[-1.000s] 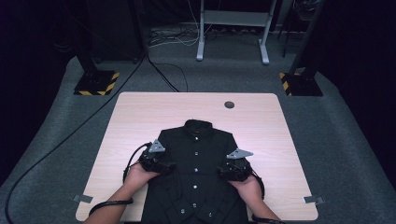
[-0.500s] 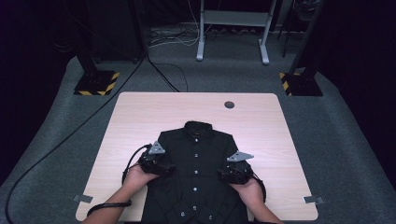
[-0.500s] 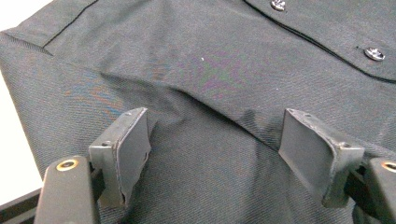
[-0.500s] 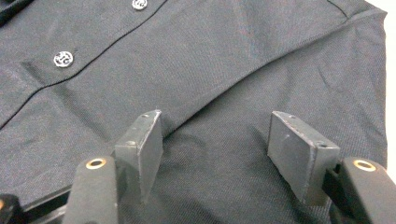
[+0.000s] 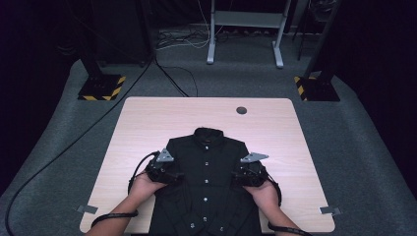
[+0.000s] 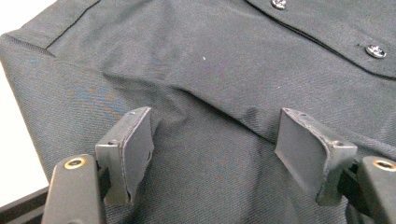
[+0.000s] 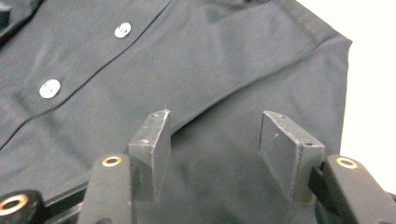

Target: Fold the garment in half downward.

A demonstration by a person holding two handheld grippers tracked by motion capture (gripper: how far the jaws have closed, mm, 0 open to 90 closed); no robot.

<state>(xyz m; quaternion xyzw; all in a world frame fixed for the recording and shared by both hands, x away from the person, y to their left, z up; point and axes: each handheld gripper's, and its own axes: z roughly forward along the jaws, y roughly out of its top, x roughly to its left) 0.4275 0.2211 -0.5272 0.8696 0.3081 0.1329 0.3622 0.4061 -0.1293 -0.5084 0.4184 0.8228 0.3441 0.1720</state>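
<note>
A black button-up shirt [image 5: 206,157] lies flat on the light wood table [image 5: 147,123], collar away from me. My left gripper [image 5: 173,177] rests on the shirt's left side, jaws open with fabric [image 6: 210,56] lying slack between the pads [image 6: 128,149]. My right gripper [image 5: 239,178] sits on the shirt's right side, also open, its pads [image 7: 287,149] spread over the cloth [image 7: 196,60] near the side edge. Small pale buttons [image 7: 49,87] run along the placket [image 6: 376,50]. A fold crease runs across the fabric just ahead of each gripper.
A round cable hole [image 5: 241,110] sits near the table's far edge. Tape marks [image 5: 87,209] [image 5: 328,210] flag the near corners. Beyond the table stand two posts with yellow-black bases [image 5: 101,88] [image 5: 314,87], a white frame [image 5: 246,34] and floor cables [image 5: 74,142].
Both hands have shifted only slightly on the shirt's sides. The shirt lies as before.
</note>
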